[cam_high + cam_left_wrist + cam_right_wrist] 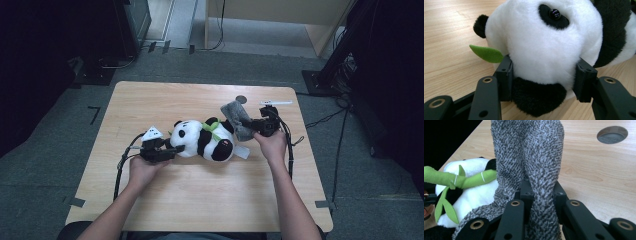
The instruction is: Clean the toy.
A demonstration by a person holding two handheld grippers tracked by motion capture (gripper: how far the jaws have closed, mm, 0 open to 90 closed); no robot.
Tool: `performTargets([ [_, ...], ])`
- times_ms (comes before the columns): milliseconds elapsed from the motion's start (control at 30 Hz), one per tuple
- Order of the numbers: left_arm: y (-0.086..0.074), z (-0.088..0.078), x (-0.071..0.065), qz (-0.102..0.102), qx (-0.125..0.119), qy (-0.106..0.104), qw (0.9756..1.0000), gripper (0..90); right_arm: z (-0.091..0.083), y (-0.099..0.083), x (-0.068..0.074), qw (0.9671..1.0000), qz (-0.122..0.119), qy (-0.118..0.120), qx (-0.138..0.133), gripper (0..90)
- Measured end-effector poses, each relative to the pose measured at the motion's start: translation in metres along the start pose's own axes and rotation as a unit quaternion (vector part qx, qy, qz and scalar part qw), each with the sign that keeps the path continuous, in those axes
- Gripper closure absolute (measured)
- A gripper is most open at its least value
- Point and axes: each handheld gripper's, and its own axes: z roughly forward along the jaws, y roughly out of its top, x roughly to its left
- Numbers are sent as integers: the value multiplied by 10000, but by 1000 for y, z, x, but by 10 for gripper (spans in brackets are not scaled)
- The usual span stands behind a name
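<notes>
My left gripper [172,150] pinches the panda [205,140] head to steady it; right gripper [256,126] clamps the grey sock [236,117] at centre right, ready for dressing.

Two bare forearms, no sleeves visible. Left gripper [172,149]: black body, grey three-cornered plate on top, black cable looping back from it. Right gripper [251,125]: black, thin black cable trailing behind. Both have black linkage jaws with brass-ringed pivot holes and square black pads [505,72].
</notes>
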Motion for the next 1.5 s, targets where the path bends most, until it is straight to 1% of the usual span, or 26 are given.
performTargets([
  [67, 0, 0, 0, 6, 2, -1, 10000, 454, 0, -4, -2, 10000, 59, 46, -58, 780],
  [200, 0, 0, 0, 17, 1, -8, 10000, 453, -1, -9, -7, 9999, 88, 9, -93, 780],
  [367, 1, 0, 1, 10, -6, -18, 10000, 453, -1, -13, -17, 9997, 166, -162, 38, 780],
  [433, 0, 0, 1, 14, -6, -21, 10000, 452, -3, -12, -21, 9994, 179, -302, 77, 781],
  [467, 0, 0, 1, 40, -3, -20, 10000, 453, -5, -12, -23, 9992, 213, -328, 59, 781],
  [567, -1, 0, 0, 77, -23, 1, 10000, 452, -18, -9, -26, 9989, 335, -275, -197, 781],
  [633, -1, 0, -1, 113, -18, 26, 9999, 452, -28, -4, -22, 9985, 305, -213, -392, 780],
  [733, -2, -1, -1, 136, -28, 40, 9999, 450, -38, 5, -11, 9979, 181, -94, -608, 780],
  [800, -3, -1, -2, 150, -27, 44, 9999, 449, -39, 11, 0, 9974, 56, 22, -720, 780],
  [833, -3, -1, -2, 150, -27, 44, 9999, 449, -38, 13, 5, 9971, 2, 122, -750, 780],
  [867, -3, -1, -2, 156, -35, 43, 9999, 449, -38, 13, 5, 9971, 2, 122, -750, 780],
  [900, -3, -1, -2, 167, -41, 41, 9998, 448, -33, 17, 16, 9964, -92, 297, -784, 780],
  [967, -4, -1, -2, 183, -50, 55, 9998, 447, -25, 20, 26, 9962, -196, 434, -736, 779],
  [1033, -5, -1, -2, 211, -33, 63, 9998, 446, -16, 22, 33, 9963, -296, 486, -651, 779],
  [1100, -5, -2, -2, 219, -24, 70, 9997, 445, -6, 20, 34, 9971, -333, 468, -496, 778],
  [1133, -5, -2, -3, 224, -33, 75, 9997, 445, -6, 20, 34, 9971, -333, 468, -496, 778],
  [1167, -5, -2, -3, 216, -35, 66, 9997, 444, 5, 16, 30, 9985, -364, 307, -266, 775],
  [1200, -5, -2, -3, 197, -33, 61, 9998, 443, 8, 14, 26, 9987, -318, 306, -235, 774],
  [1233, -5, -1, -2, 171, -36, 54, 9998, 443, 10, 11, 22, 9988, -213, 350, -264, 774],
  [1267, -5, -1, -2, 155, -40, 53, 9999, 443, 10, 10, 17, 9990, -142, 341, -271, 774],
  [1333, -5, -1, -2, 153, -35, 63, 9999, 444, 8, 7, 11, 9993, -98, 258, -248, 774],
  [1367, -5, -1, -2, 153, -35, 63, 9999, 443, 8, 6, 8, 9993, -43, 277, -228, 774],
  [1400, -4, -1, -2, 141, -35, 56, 9999, 443, 8, 6, 8, 9993, -43, 277, -228, 774],
  [1467, -4, -1, -1, 88, -22, 31, 10000, 443, 6, 2, 3, 9997, -58, 150, -201, 775],
  [1500, -3, -1, -1, 76, -25, 28, 10000, 443, 5, 0, 0, 9998, -27, 110, -172, 776],
])
